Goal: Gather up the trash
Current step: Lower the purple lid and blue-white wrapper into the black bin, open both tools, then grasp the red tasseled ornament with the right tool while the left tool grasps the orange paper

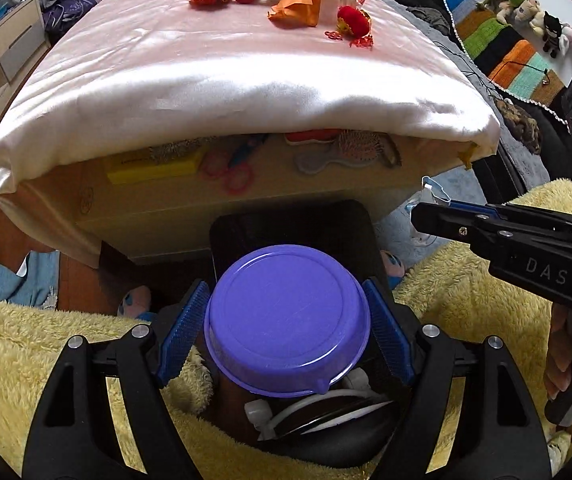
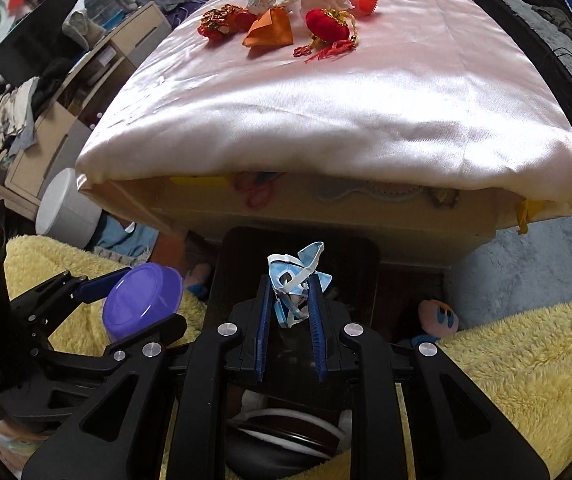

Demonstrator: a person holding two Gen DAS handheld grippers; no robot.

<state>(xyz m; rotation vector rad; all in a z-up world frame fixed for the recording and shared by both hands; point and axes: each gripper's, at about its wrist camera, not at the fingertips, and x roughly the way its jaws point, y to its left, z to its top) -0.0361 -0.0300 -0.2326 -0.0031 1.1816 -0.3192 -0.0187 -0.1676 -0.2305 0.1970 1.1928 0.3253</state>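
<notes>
- Holding a purple bowl (image 1: 286,320) in my left jaws (image 1: 288,330), spread wide and pressing its sides
- My right jaws (image 2: 291,312) pinch a crumpled blue mask (image 2: 296,280); both hang over the dark bin (image 2: 298,432)
- More trash (image 2: 286,16) waits on the counter (image 2: 366,120)
- Next, I think, I let go so both drop in

Both grippers are black plastic with silver screw heads and ribbed blue pads (image 1: 184,332). The right gripper (image 1: 430,204), at the frame's right, bears pale letters "DAS".
</notes>
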